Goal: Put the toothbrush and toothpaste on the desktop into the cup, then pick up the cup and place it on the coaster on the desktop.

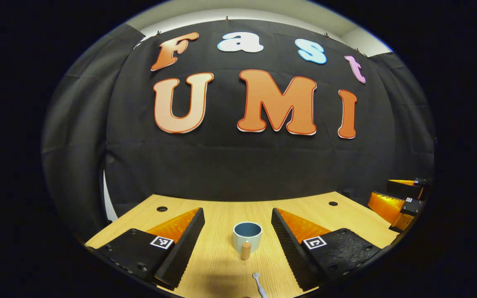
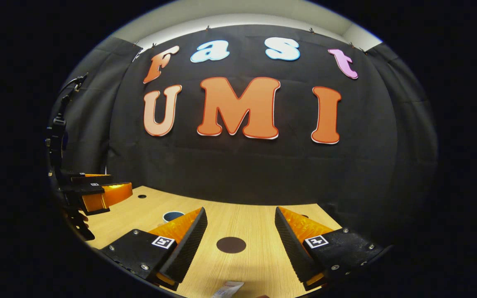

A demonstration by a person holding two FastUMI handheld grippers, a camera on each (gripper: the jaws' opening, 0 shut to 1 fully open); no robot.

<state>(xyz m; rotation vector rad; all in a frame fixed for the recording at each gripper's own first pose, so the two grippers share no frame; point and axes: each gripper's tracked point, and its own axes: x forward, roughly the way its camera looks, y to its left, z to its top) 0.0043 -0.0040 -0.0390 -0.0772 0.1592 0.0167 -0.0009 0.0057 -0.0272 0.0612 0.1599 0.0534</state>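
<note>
One cup [image 1: 247, 236] with a wooden handle stood on the wooden surface [image 1: 222, 256] straight ahead of the left claw [image 1: 236, 240], whose fingers were spread apart and empty, and one toothbrush [image 1: 258, 283] lay nearer, just below the cup. One dark round coaster [image 2: 231, 244] lay between the parted, empty fingers of the right claw [image 2: 240, 240], one toothpaste tube [image 2: 227, 289] sat closer in at the bottom edge, and two round holes [image 1: 162, 209] marked the surface's far side.

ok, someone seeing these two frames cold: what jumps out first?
In the left gripper view, the blue cup stands on the wooden desktop between the open left gripper fingers, with the toothbrush lying nearer the camera. In the right gripper view, the dark round coaster lies between the open right gripper fingers, and the toothpaste sits at the bottom edge.
</note>
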